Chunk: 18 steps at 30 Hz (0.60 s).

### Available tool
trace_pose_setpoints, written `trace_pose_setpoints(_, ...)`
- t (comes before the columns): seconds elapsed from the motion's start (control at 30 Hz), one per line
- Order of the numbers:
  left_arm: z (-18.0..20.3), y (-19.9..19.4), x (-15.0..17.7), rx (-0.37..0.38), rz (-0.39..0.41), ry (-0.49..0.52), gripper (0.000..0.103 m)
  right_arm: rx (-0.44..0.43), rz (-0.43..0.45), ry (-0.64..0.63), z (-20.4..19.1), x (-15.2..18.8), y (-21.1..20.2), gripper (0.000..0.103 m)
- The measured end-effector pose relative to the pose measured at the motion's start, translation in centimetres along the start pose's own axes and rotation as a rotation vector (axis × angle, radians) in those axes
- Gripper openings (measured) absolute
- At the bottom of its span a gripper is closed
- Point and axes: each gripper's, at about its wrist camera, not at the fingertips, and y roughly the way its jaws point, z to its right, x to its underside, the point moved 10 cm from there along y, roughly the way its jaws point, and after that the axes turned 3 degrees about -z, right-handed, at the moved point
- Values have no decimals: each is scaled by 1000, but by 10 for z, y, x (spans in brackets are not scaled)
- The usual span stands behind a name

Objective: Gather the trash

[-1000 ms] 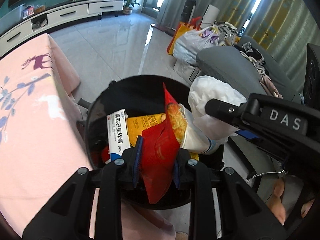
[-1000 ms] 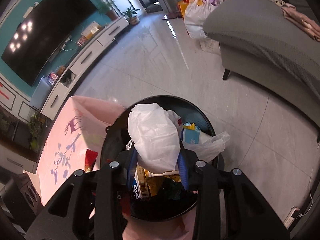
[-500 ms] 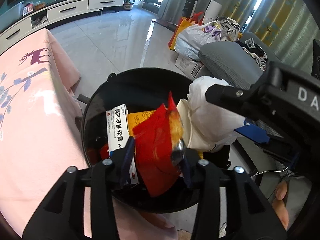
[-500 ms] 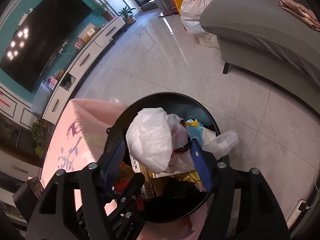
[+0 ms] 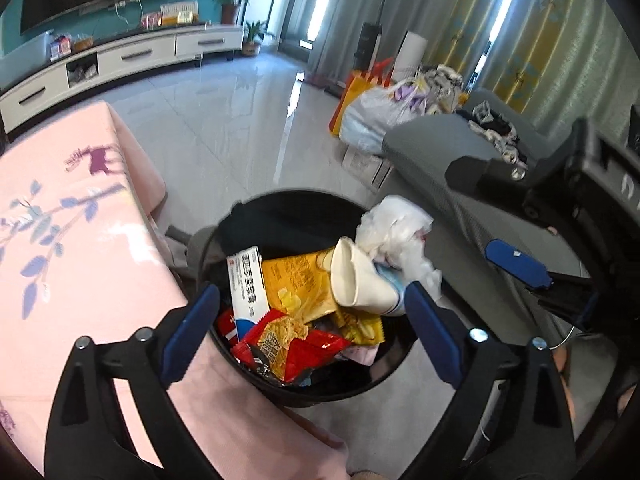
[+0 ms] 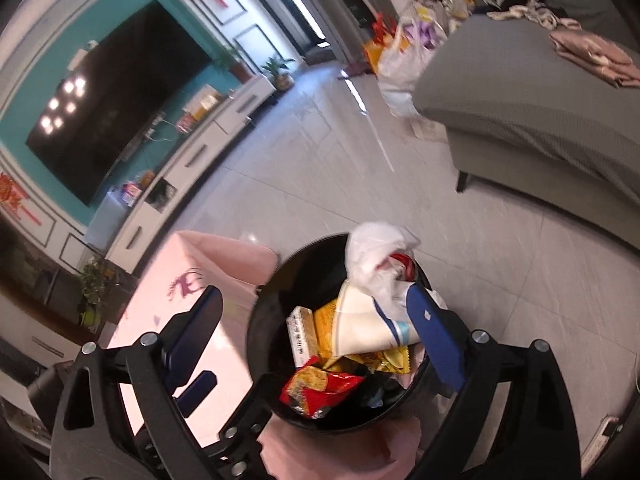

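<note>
Drop step done: wrapper point(image 5: 294, 344) and bag point(image 5: 396, 232) in bin point(image 5: 344, 390), lower centre; both grippers' fingers point(image 5: 190, 330) just opened, empty; next, fetching more trash.

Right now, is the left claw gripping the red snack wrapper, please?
No, the left claw is open and the red snack wrapper lies loose in the black bin.
</note>
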Motion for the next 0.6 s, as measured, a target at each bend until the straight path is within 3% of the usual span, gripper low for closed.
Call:
trace_pose_setpoints(0.3,4,-62,-14,-12,104,3,100,-50,84,-56,-16,-5,-42,93)
trace_pose_setpoints(0.6,7,-94,-8,50,107,-16,100,45,158,-154,-20,-5,-71,100)
